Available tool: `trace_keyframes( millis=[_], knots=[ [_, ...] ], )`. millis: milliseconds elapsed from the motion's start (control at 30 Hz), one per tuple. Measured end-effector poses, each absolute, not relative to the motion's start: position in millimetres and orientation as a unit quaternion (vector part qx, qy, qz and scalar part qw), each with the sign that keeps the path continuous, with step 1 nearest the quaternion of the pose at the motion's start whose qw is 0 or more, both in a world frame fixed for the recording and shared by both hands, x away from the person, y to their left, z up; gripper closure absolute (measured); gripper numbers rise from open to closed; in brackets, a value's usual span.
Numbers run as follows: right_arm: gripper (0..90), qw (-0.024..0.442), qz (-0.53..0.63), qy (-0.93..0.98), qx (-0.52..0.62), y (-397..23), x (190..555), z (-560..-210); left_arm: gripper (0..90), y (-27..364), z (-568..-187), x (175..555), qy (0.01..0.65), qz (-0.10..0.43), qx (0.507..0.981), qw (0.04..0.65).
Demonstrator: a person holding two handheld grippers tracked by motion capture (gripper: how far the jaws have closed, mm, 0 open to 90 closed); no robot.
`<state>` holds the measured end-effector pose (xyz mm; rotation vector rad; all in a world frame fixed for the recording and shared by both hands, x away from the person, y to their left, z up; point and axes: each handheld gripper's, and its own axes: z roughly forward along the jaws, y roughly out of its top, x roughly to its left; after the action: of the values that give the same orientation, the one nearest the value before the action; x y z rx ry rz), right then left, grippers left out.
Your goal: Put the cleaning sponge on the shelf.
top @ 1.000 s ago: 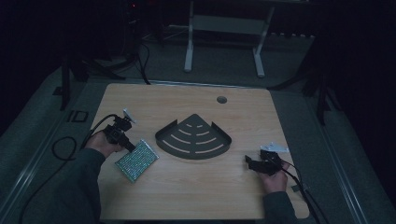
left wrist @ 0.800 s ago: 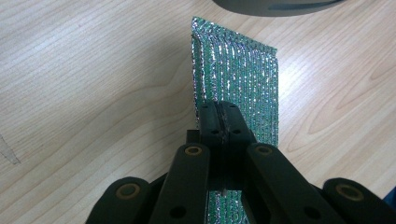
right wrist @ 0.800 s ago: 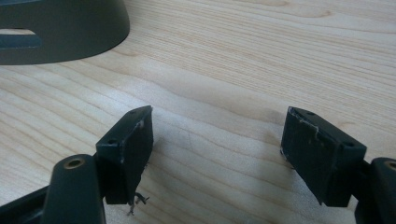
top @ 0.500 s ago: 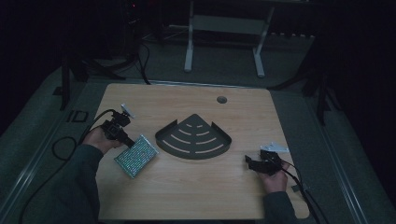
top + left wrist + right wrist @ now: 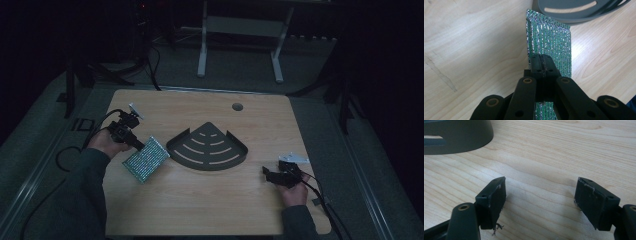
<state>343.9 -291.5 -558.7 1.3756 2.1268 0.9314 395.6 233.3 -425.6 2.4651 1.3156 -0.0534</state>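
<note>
L gripper (image 5: 541, 65): jaws clamped on glittery green pouch (image 5: 549, 42).
Pouch's far end near grey slotted tray (image 5: 574, 10), above wood table (image 5: 474, 45).

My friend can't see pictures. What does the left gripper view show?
The left gripper has its black jaws shut on a sparkly green cloth above a wooden table. A grey slotted tray lies just past the cloth.
</note>
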Motion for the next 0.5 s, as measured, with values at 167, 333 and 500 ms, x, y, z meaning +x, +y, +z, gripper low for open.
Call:
trace_keyframes(
  millis=[167,333,500],
  knots=[
    [24.6,0.22,0.337,0.769,0.497,-292,344,-559,90.0,229,-420,399,0.458,-0.016,0.872,0.17],
    [24.6,0.22,0.337,0.769,0.497,-292,344,-559,90.0,224,-414,404,0.456,-0.007,0.874,0.17],
    [24.6,0.22,0.336,0.769,0.497,-292,344,-559,90.0,218,-407,410,0.454,-0.002,0.874,0.173]
  ],
)
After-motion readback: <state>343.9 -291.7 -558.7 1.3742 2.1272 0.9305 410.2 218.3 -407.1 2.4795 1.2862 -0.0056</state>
